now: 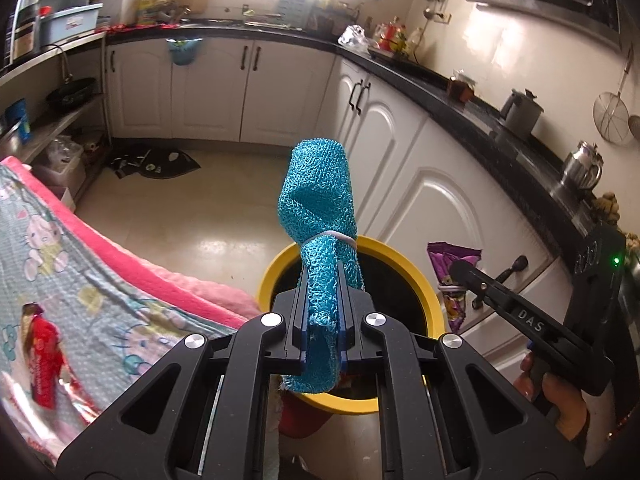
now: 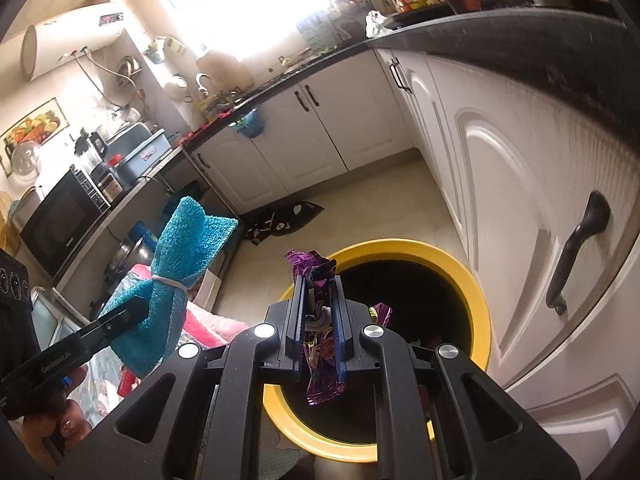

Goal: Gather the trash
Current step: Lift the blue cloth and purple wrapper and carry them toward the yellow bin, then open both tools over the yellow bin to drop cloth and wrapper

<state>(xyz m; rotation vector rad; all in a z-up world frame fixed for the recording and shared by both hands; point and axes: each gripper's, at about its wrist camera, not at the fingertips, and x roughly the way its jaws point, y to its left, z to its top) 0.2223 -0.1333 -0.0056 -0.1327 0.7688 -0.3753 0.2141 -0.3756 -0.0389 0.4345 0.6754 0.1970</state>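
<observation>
A yellow-rimmed bin [image 2: 476, 280] with a dark inside stands on the kitchen floor below 2 grippers — the left gripper [image 1: 322, 300] pinches a teal mesh cloth [image 1: 320, 196], the right gripper [image 2: 318, 312] pinches a purple wrapper [image 2: 320, 340] above its opening.

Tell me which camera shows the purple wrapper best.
The right wrist view: the purple wrapper sits centre frame, clamped in the right gripper above the yellow bin. The left wrist view shows it smaller, off to the right.
</observation>
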